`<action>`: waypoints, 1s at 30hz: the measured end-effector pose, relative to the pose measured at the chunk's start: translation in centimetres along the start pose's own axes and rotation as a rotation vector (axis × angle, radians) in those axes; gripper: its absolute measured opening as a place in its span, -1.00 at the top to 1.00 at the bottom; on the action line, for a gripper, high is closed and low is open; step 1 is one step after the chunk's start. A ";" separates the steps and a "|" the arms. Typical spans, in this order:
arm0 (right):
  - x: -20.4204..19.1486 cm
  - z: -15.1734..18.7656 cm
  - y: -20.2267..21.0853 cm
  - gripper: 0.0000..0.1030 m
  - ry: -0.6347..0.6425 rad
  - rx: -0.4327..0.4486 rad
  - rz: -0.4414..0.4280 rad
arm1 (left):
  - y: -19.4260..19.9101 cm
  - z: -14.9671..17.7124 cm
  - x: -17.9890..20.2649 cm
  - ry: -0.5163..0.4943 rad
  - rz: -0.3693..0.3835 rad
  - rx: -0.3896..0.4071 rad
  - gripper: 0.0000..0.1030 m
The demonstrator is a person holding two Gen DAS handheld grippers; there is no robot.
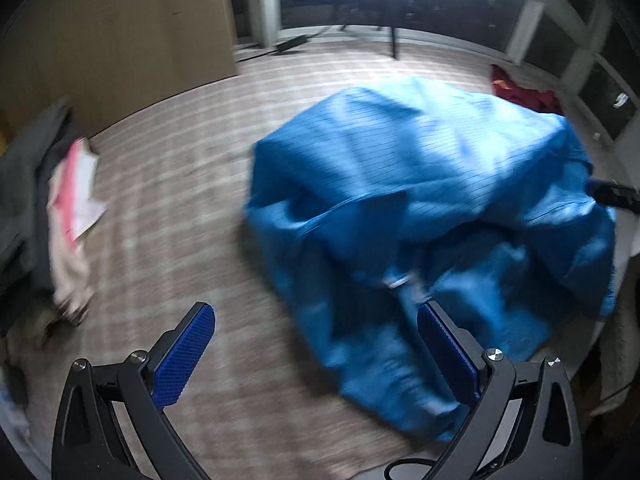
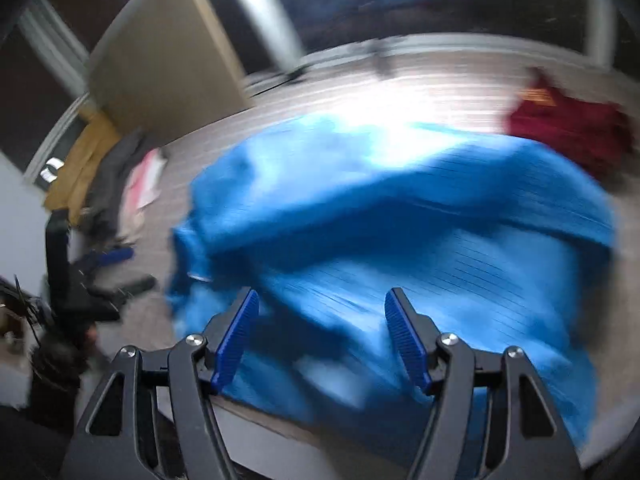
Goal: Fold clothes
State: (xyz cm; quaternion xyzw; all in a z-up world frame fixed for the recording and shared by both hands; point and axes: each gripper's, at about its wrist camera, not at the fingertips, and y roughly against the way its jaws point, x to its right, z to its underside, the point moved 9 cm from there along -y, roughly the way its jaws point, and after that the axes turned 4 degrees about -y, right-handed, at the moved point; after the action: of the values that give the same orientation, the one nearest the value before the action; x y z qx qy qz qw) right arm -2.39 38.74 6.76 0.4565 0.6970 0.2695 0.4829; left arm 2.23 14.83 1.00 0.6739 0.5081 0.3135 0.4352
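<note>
While the blue garment is lying rumpled on the desk, both claws, left and right, are hovering spread wide, gripping nothing, probably seeking an edge.

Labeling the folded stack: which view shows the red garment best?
Right wrist: the red garment sits larger at upper right with a yellow mark visible, though blurred. Left wrist shows only a small strip behind the blue garment.
</note>
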 end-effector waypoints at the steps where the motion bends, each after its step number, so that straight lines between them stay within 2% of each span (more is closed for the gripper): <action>1: -1.3 -0.6 -1.8 -0.27 0.014 -0.033 -0.031 | 0.3 0.4 -0.4 0.013 -0.007 0.001 -0.98; 3: -2.9 -1.8 -5.3 -0.26 0.056 -0.079 -0.039 | 0.8 1.4 -1.5 0.046 -0.029 -0.001 -0.98; 4: -2.8 -3.3 -6.1 -0.25 0.083 -0.058 0.001 | 1.1 1.9 -2.1 0.060 -0.041 -0.001 -0.98; 6: -2.5 -6.2 -7.6 -0.04 0.136 -0.015 0.080 | 1.8 2.5 -3.3 0.093 -0.055 0.010 -0.98; 7: -1.7 -8.1 -7.8 -0.04 0.144 0.020 0.143 | 2.1 2.6 -3.6 0.109 -0.055 0.015 -0.98; 9: 2.1 -13.3 -6.6 -0.07 0.103 0.129 0.332 | 2.6 2.3 -4.2 0.126 -0.057 0.025 -0.98; 10: 3.6 -14.9 -5.9 -0.07 0.076 0.146 0.383 | 2.7 2.0 -4.3 0.121 -0.062 0.029 -0.98; 12: 5.2 -15.5 -4.6 -0.07 0.015 0.090 0.327 | 2.6 1.0 -4.4 0.096 -0.061 0.043 -0.98; 13: 4.9 -14.8 -3.3 -0.07 0.017 0.100 0.263 | 2.4 0.4 -4.3 0.079 -0.055 0.050 -0.98; 14: 4.6 -13.5 -2.1 -0.11 0.028 0.109 0.237 | 2.0 -0.5 -4.1 0.057 -0.050 0.056 -0.98; 15: 4.4 -12.3 -0.8 -0.26 0.040 0.118 0.210 | 1.6 -1.5 -3.7 0.028 -0.043 0.057 -0.98; 16: 4.2 -10.6 0.2 -0.32 0.054 0.120 0.198 | 1.1 -2.5 -3.2 -0.004 -0.035 0.055 -0.98; 19: 4.6 -5.4 2.0 -0.33 0.058 0.106 0.228 | -0.8 -6.0 0.0 -0.137 0.008 0.037 -0.98; 24: 6.9 0.2 4.3 -0.34 -0.036 0.102 0.283 | -4.0 -12.5 10.7 -0.413 0.131 0.043 -0.98; 27: 8.3 3.5 5.7 -0.34 -0.093 0.100 0.316 | -6.9 -15.9 16.2 -0.537 0.152 0.041 -0.97; 28: 8.8 4.6 6.1 -0.34 -0.111 0.099 0.327 | -8.1 -16.6 17.1 -0.559 0.140 0.029 -0.83; 29: 9.2 5.8 6.6 -0.33 -0.130 0.098 0.338 | -9.3 -17.4 18.0 -0.581 0.129 0.017 -0.59; 30: 9.7 6.9 7.0 -0.33 -0.149 0.097 0.349 | -10.4 -18.0 18.6 -0.591 0.118 0.001 0.29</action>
State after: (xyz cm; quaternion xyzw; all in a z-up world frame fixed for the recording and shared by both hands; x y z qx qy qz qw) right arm 5.47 50.07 5.68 0.6121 0.5817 0.2805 0.4564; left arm -12.31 38.60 -1.17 0.7645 0.3195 0.1282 0.5450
